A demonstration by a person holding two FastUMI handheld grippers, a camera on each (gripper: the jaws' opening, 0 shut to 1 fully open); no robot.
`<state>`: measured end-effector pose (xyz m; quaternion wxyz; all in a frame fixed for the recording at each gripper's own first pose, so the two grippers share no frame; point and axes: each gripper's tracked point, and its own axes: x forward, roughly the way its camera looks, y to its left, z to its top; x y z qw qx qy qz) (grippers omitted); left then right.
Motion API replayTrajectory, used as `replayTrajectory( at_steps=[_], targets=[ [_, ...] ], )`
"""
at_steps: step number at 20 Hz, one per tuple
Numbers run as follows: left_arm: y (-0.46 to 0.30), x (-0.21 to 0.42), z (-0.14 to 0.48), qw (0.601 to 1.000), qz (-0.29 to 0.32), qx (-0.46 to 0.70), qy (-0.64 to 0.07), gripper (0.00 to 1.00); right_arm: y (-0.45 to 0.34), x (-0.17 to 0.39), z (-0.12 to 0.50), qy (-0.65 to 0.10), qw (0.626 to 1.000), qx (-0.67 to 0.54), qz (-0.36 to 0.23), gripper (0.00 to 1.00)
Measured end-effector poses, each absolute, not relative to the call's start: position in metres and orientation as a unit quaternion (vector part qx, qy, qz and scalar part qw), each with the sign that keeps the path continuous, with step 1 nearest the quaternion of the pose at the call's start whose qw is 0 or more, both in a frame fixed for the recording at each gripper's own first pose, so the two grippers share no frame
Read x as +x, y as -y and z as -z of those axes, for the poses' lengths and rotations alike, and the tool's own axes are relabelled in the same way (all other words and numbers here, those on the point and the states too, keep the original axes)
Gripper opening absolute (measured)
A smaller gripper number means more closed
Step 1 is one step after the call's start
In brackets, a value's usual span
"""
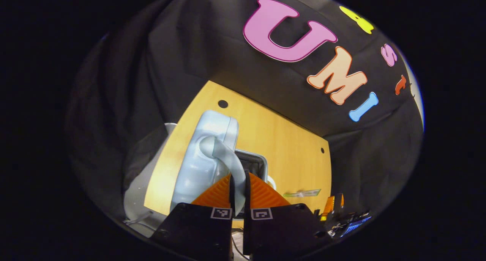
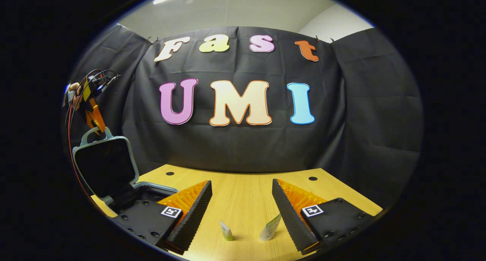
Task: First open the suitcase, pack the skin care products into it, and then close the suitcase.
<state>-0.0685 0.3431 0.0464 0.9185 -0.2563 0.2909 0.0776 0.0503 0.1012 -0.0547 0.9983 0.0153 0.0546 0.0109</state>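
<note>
The suitcase (image 2: pixel 104 166) stands open at the table's (image 2: pixel 246 192) left end, its lid (image 2: pixel 103 164) raised nearly upright, so the first step looks done; packing and closing remain. The left gripper (image 1: pixel 238 191) pinches the lid's pale blue handle (image 1: pixel 228 158) between both orange fingers (seen from the right gripper view, it hangs above the lid's top edge, gripping the loop). The right gripper (image 2: pixel 242 211) hovers low over the table with its fingers spread wide and empty, two tubes (image 2: pixel 248 228) standing just ahead between them: a small one with a green end and a taller white one leaning toward the right finger.

The shell is smooth, glossy, pale blue plastic with rounded corners; inside is black lining. The handle is a soft curved strap. The table is light wood grain with dark round holes. The fingers are ridged orange wedges with toothed black edges.
</note>
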Motion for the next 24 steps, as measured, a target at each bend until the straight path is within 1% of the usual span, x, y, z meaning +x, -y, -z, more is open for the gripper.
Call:
replayTrajectory(
  at_steps=[2, 8, 9, 13, 14, 15, 17, 18, 19, 24],
  targets=[
    [-0.366, -0.079, -0.041, 0.918, -0.098, -0.249, -0.291, 0.04, -0.105, 0.050, 0.055, -0.056, 0.998, 0.015, -0.010, 1.00],
    [-0.415, -0.105, -0.019, 0.911, -0.150, -0.251, -0.292, 0.04, -0.102, 0.046, 0.053, -0.056, 0.998, 0.004, -0.001, 0.99],
    [-0.423, -0.110, -0.009, 0.909, -0.162, -0.244, -0.297, 0.04, -0.101, 0.046, 0.051, -0.055, 0.998, 0.005, 0.001, 1.00],
    [-0.459, -0.127, 0.027, 0.901, -0.210, -0.216, -0.312, 0.04, -0.102, 0.046, 0.049, -0.055, 0.998, 0.012, 0.004, 1.00],
    [-0.467, -0.131, 0.039, 0.899, -0.222, -0.208, -0.315, 0.04, -0.102, 0.047, 0.048, -0.055, 0.998, 0.011, 0.004, 0.99],
    [-0.479, -0.137, 0.052, 0.897, -0.234, -0.199, -0.319, 0.04, -0.103, 0.046, 0.049, -0.056, 0.998, 0.010, 0.004, 1.00],
    [-0.499, -0.148, 0.078, 0.888, -0.258, -0.196, -0.327, 0.04, -0.104, 0.045, 0.051, -0.058, 0.998, 0.007, 0.005, 0.98],
    [-0.506, -0.152, 0.092, 0.882, -0.266, -0.204, -0.332, 0.07, -0.104, 0.044, 0.053, -0.061, 0.998, 0.005, 0.005, 1.00],
    [-0.510, -0.154, 0.105, 0.878, -0.272, -0.211, -0.332, 0.03, -0.105, 0.044, 0.054, -0.064, 0.998, 0.005, 0.005, 0.99],
    [-0.523, -0.158, 0.152, 0.866, -0.297, -0.202, -0.348, 0.04, -0.103, 0.044, 0.061, -0.073, 0.997, 0.004, 0.009, 0.99]
  ],
)
